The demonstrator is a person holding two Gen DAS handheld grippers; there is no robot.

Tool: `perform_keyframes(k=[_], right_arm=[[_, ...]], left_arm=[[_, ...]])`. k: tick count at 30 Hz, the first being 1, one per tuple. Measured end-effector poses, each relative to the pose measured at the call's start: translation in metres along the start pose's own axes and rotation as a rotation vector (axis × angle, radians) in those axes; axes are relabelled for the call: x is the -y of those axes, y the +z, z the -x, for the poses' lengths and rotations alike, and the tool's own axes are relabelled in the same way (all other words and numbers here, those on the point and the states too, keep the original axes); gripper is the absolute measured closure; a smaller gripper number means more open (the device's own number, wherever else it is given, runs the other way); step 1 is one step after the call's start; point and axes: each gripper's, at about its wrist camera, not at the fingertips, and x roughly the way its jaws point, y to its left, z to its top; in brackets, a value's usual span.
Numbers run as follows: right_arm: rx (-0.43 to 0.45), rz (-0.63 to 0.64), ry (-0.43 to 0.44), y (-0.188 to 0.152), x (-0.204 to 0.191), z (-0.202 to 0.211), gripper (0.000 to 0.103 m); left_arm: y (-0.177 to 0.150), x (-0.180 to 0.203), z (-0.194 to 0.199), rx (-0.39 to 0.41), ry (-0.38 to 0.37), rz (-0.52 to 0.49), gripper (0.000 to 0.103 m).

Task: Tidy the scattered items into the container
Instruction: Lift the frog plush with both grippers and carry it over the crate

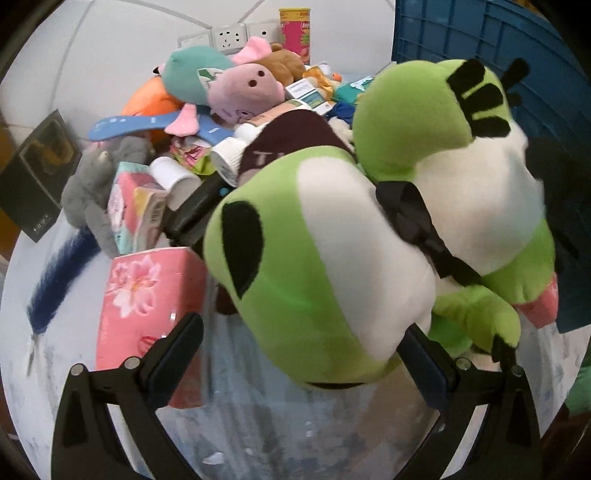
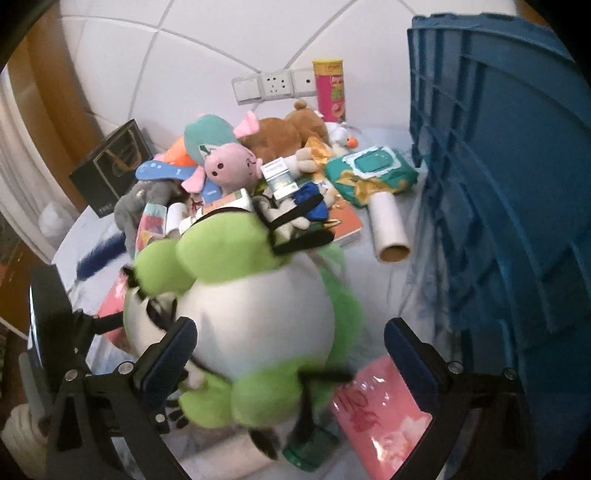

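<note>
A big green and white frog plush [image 1: 332, 258] fills the left wrist view, lying between the wide-open fingers of my left gripper [image 1: 306, 354]; its head sits between the pads without a visible squeeze. In the right wrist view the same plush [image 2: 255, 314] lies between the open fingers of my right gripper [image 2: 291, 354], nearer the left pad [image 2: 173, 354]. The blue plastic crate [image 2: 498, 203] stands at the right, also seen in the left wrist view [image 1: 480, 33]. A heap of plush toys, boxes and bottles [image 2: 240, 173] lies behind the frog.
Pink tissue packs lie on the table [image 1: 147, 295] [image 2: 380, 413]. A cardboard roll [image 2: 389, 229], a green wipes pack [image 2: 369, 173], an orange book [image 2: 345, 225], a chips can [image 2: 330, 92] and a black box [image 2: 110, 170] surround the heap. A wall with sockets [image 2: 273, 85] is behind.
</note>
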Motion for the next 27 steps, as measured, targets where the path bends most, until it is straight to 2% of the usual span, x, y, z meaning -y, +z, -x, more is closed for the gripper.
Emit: perform_keyframes(k=[4,7,9,10,11,13,14,18,21,27], right_arm=[[-0.025,-0.012,0.056,0.01,-0.007,-0.024,0.0],[-0.118,-0.026,0.052,0.006,-0.009,-0.057,0.0],[-0.139,-0.036,0.06,0.0,-0.009,-0.067,0.001],[-0.135,-0.054,0.081,-0.004,-0.006,-0.068,0.004],[-0.124,-0.059,0.092,-0.006,-0.006,-0.066,0.01],[-0.093,-0.057,0.102,-0.006,-0.007,-0.057,0.018],[-0.076,-0.048,0.097,-0.006,-0.01,-0.051,0.022],[-0.003,-0.017,0.068,0.0,-0.025,-0.02,0.028],[0.049,-0.026,0.079,0.007,-0.03,0.005,0.028],[0.211,-0.022,0.049,0.036,-0.051,0.085,0.028]], left_arm=[[0.001,-0.002,-0.007,-0.013,-0.021,-0.001,0.0],[0.003,0.001,-0.02,-0.043,-0.059,0.015,0.0],[0.002,0.002,-0.027,-0.053,-0.082,0.025,0.0],[0.002,0.0,-0.028,-0.048,-0.102,0.039,0.002],[0.001,-0.002,-0.027,-0.042,-0.124,0.052,0.016],[0.003,0.003,-0.017,-0.019,-0.138,0.041,0.034],[0.003,0.007,-0.011,-0.006,-0.14,0.03,0.037],[0.01,0.01,0.011,0.043,-0.127,0.011,0.04],[0.022,0.005,0.042,0.111,-0.108,-0.018,0.04],[0.06,0.008,0.119,0.259,-0.098,-0.084,0.04]])
